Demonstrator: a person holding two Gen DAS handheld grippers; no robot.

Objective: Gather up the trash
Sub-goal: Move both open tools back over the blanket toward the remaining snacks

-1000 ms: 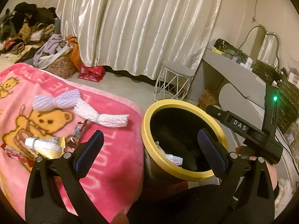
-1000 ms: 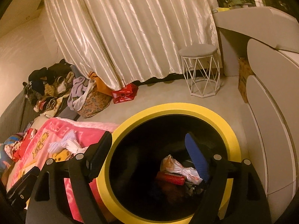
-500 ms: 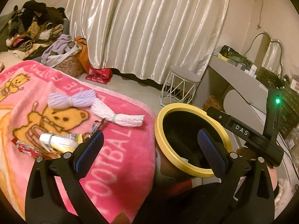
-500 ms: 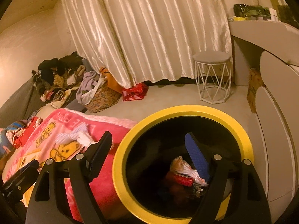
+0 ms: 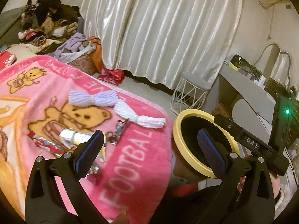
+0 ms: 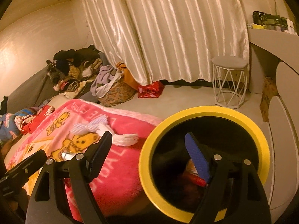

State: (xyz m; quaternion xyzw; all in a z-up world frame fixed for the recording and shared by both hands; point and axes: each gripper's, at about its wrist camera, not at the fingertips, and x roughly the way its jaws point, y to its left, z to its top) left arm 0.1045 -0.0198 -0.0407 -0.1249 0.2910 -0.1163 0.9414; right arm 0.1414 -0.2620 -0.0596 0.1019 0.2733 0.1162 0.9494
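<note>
left gripper (image 5: 149, 147) jaws spread, empty, over the blanket (image 5: 142, 160) edge; right gripper (image 6: 149, 153) jaws spread, empty, one finger above the bin (image 6: 205, 112); next grab looks like the wrappers (image 5: 74, 140) just past the left finger; come in low, pinch the foil flat, don't snag fleece; wrappers crinkly, shiny, silver and red, lying loose near two yarn bundles (image 5: 119, 106); bin black, yellow rim, trash inside, beside the blanket

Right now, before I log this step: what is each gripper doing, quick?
Left gripper: open, holding nothing, above the pink blanket.
Right gripper: open, holding nothing, at the yellow-rimmed bin.
</note>
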